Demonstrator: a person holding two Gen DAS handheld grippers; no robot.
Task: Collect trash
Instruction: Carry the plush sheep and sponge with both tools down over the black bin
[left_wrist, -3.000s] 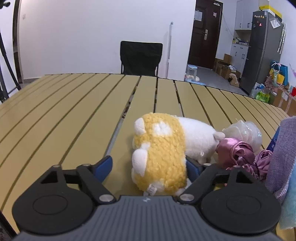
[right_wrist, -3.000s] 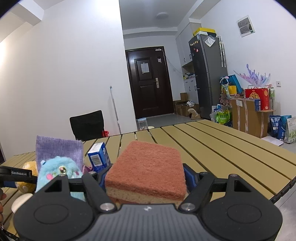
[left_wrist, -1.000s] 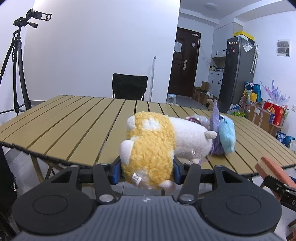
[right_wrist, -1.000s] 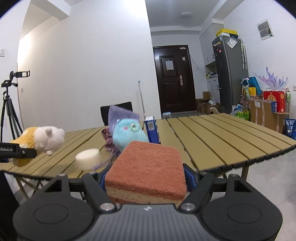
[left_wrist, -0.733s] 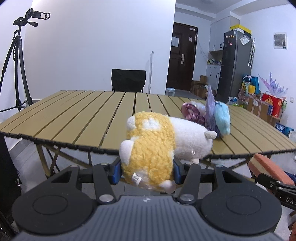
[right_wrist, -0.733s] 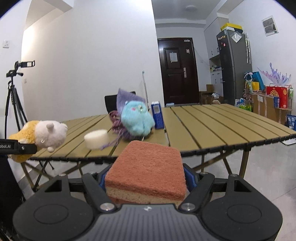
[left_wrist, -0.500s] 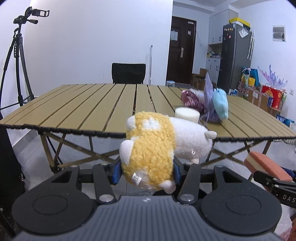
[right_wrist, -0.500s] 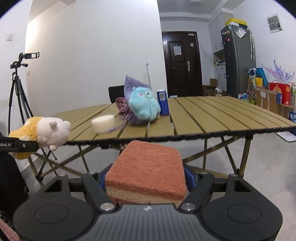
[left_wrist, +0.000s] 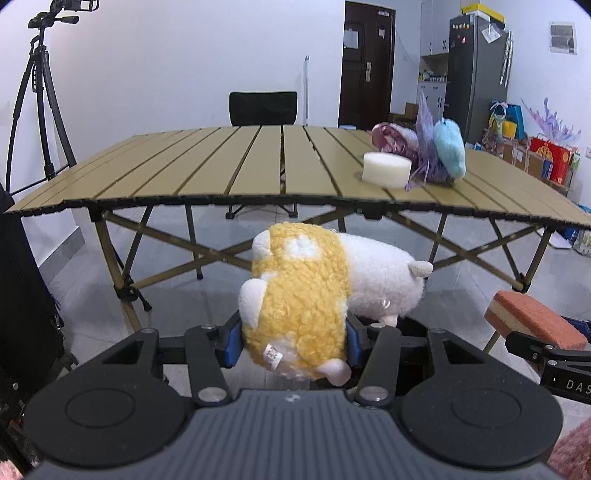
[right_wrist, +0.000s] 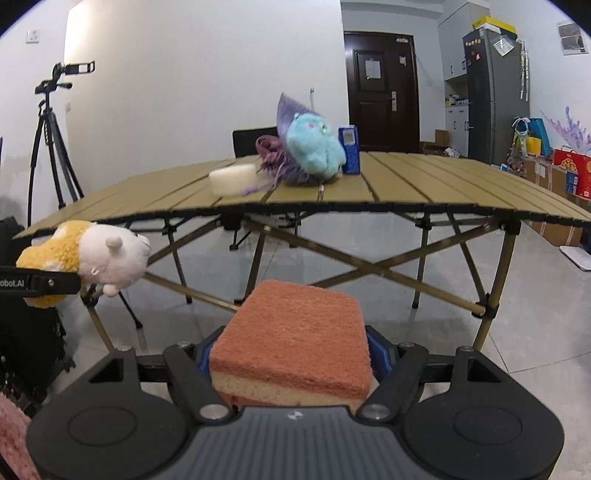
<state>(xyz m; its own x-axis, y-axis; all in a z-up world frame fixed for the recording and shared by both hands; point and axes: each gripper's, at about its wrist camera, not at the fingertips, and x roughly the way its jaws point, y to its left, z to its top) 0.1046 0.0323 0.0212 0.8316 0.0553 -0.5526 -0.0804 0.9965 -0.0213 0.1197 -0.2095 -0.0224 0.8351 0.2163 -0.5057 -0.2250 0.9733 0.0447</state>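
Carry step: the left claw (left_wrist: 293, 341) is clamped on the yellow-and-white plush toy (left_wrist: 325, 295), the right claw (right_wrist: 291, 360) on the sponge (right_wrist: 295, 332). Both are held below the worktop (right_wrist: 406, 188) edge, above the floor. No bin is visible; the next move calls for locating one before release.

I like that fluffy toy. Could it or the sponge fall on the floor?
Maybe. The left gripper pinches only the yellow end of the toy, so its white end hangs free and could slip out. The sponge in the right gripper is squashy and might also slip.
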